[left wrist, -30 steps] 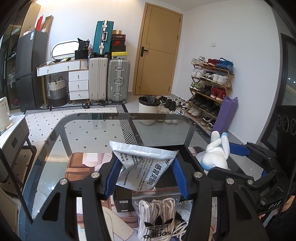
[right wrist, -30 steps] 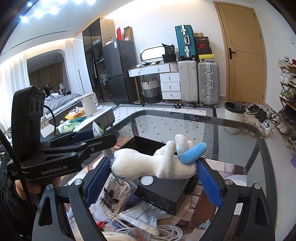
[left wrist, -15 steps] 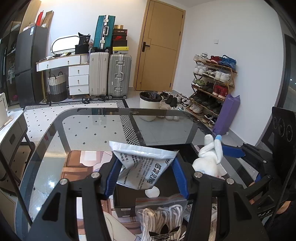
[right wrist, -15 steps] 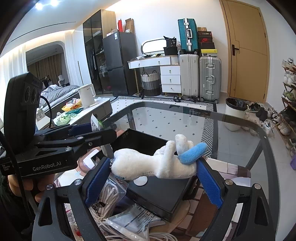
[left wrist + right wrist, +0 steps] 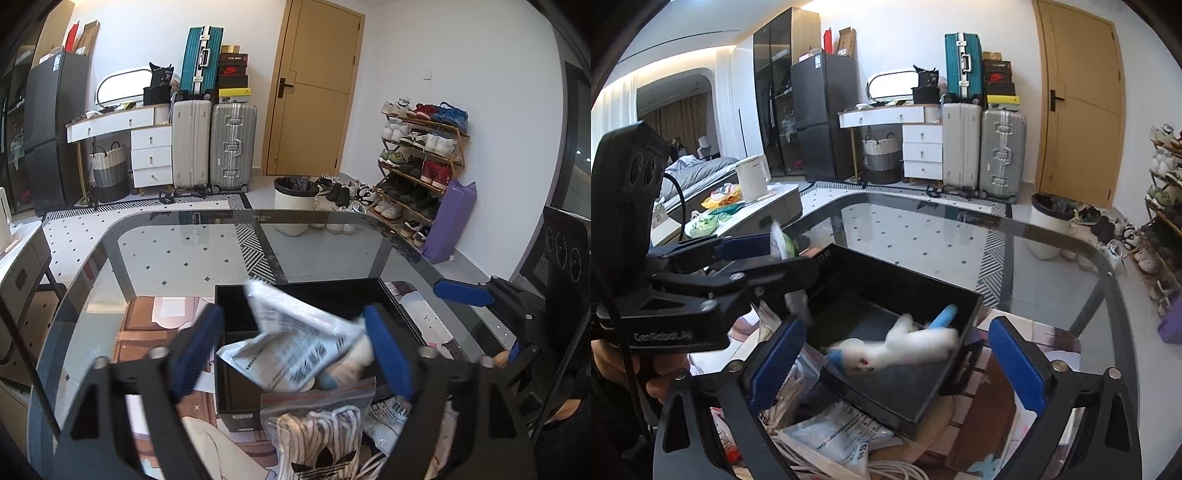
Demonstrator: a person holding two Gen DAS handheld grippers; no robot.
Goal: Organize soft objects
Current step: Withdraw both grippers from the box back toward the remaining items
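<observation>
The plush [image 5: 908, 349] lies blurred inside the black box [image 5: 964, 306] on the glass bench [image 5: 923, 229], between the pads of the right gripper [image 5: 892, 363], which stands wide and grips nothing. It looks light and squashy, so a pinch across the body should hold better than one on the blue ear. The left gripper [image 5: 293, 349] is also spread wide, with the sachet [image 5: 295, 339] loose between its pads over the box. The sachet is thin, crinkly and probably slippery, best taken by an edge. A bag of laces [image 5: 317, 432] sits nearer the camera.
</observation>
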